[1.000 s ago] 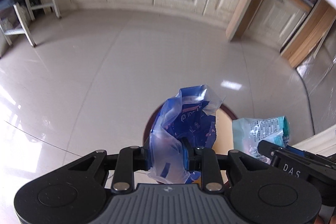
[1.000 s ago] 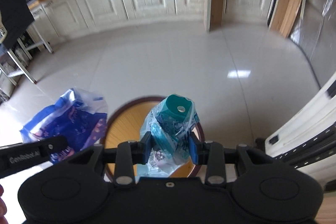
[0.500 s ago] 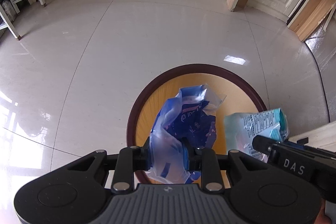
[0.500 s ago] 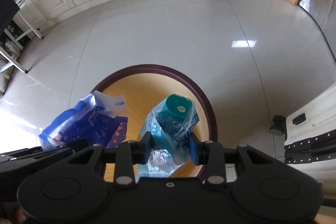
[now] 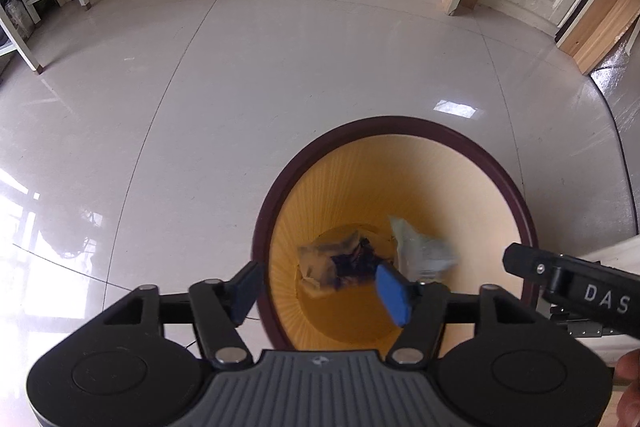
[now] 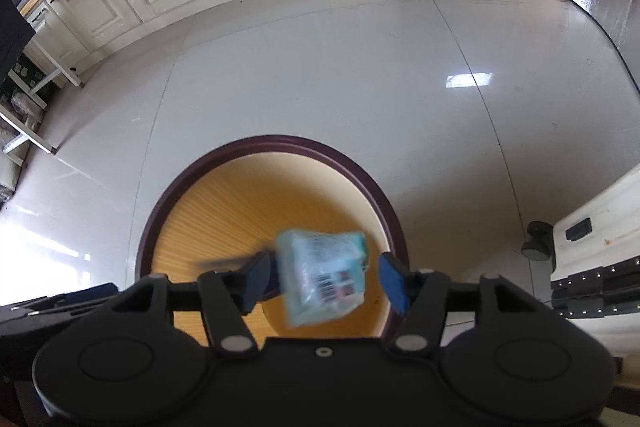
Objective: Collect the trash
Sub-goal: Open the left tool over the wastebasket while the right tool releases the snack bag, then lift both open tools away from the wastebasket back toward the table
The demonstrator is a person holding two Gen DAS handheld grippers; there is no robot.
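Yellow-walled bin sat directly below both hand-held grippers. The left hand-held gripper had just opened, blue wrapper lying at the bottom; the right hand-held gripper had just spread, teal packet falling free. Releasing over the centre looked right.

Teal packet motion-blurred, its print unreadable; bin bottom partly hidden.

So a round bin with a dark maroon rim and ribbed yellow inside is stood upright on the floor. A crumpled blue wrapper is seen lying at its bottom. A teal packet with a barcode label is caught blurred, tilted, just over the bin's opening.
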